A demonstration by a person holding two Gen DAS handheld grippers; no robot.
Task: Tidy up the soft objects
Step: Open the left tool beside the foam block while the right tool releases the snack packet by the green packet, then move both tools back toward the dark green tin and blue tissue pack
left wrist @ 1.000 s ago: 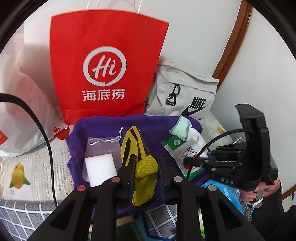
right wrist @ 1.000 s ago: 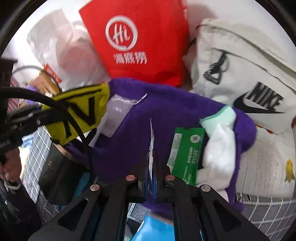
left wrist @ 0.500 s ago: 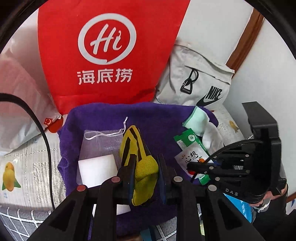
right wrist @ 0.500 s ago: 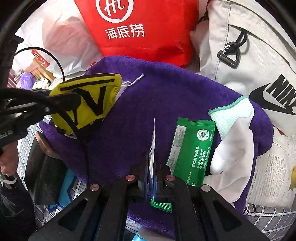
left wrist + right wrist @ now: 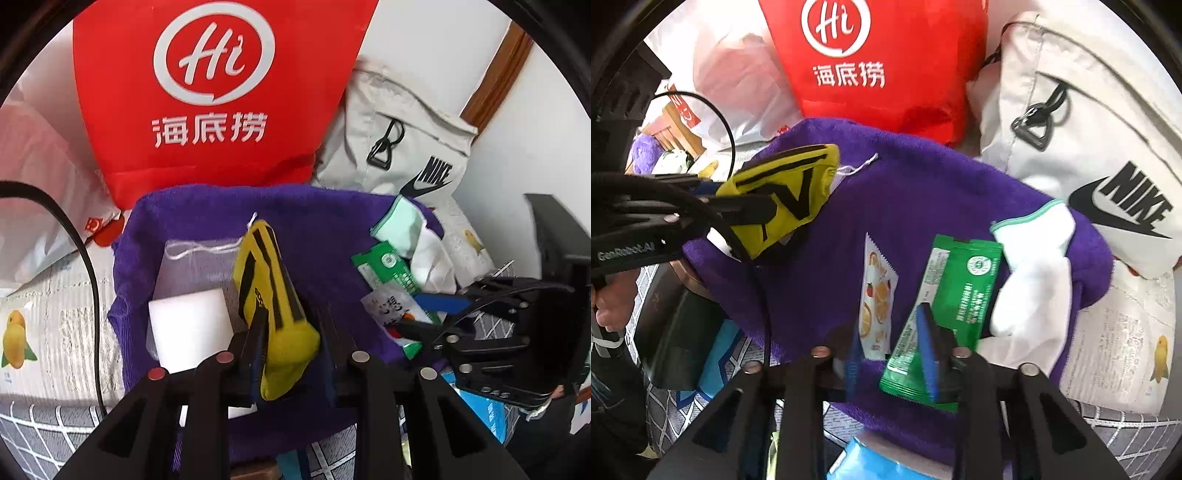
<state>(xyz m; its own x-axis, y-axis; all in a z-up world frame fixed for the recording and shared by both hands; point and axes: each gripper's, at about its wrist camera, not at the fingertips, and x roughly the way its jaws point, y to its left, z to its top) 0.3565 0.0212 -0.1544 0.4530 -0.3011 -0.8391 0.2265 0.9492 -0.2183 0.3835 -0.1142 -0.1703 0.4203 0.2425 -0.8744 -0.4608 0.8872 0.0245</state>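
While the left tool (image 5: 291,328) has its jaws spread apart, the yellow sock (image 5: 275,306) with black stripes leans against the left finger only, so it's released rather than pinched. That sock sits over the purple towel (image 5: 221,214), just beside a mesh drawstring pouch (image 5: 192,266) with a white block (image 5: 188,325) in it.

Over on the other side, the right tool (image 5: 890,343) is spread wide too, holding nothing. A small fruit-print packet (image 5: 879,295) lies flat on the towel between its fingers, and the right finger overlaps the green packet (image 5: 960,280). A white sock (image 5: 1034,273) with a mint cuff is touching that green packet on its right.

Behind the towel there's a red paper bag (image 5: 221,92) with a Hi logo standing upright, and a pale Nike bag (image 5: 1089,147) slumped next to it. Everything's on a bed with a printed cover (image 5: 1119,332) showing little yellow fruit or birds, can't tell which
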